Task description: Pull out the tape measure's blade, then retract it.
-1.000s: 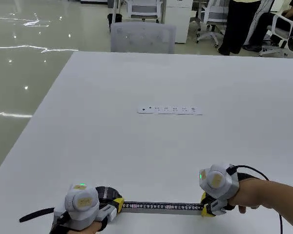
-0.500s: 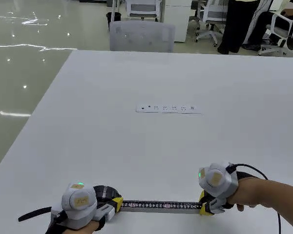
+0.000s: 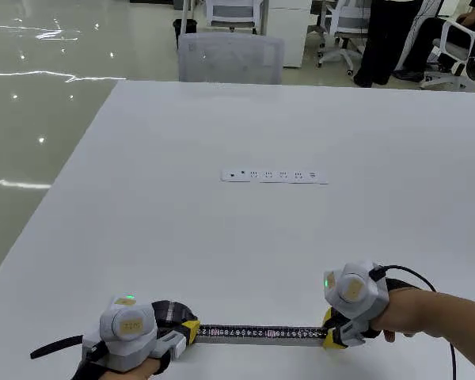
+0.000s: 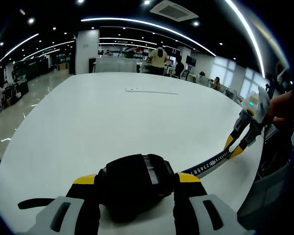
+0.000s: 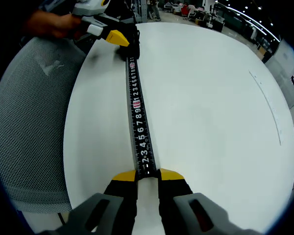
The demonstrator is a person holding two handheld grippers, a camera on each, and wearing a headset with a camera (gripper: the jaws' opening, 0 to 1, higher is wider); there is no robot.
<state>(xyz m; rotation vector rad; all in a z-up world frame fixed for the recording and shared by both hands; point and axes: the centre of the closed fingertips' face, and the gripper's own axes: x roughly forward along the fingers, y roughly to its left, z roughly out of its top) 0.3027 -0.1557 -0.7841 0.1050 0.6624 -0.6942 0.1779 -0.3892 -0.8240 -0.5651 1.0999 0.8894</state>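
So: my left gripper (image 4: 137, 179) clamps the case (image 4: 130, 188), bottom centre; my right gripper (image 5: 147, 175) pinches the blade (image 5: 137, 107) tip. Blade's likely thin, springy, slick; hold its end.

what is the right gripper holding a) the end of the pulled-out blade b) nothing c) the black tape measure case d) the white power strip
a: the right gripper has its jaws shut on the tip of the blade, while the left gripper holds the case.

blade (image 3: 261, 334) spans the near edge; power strip (image 3: 274, 176) mid-table; table (image 3: 142, 198) between open.
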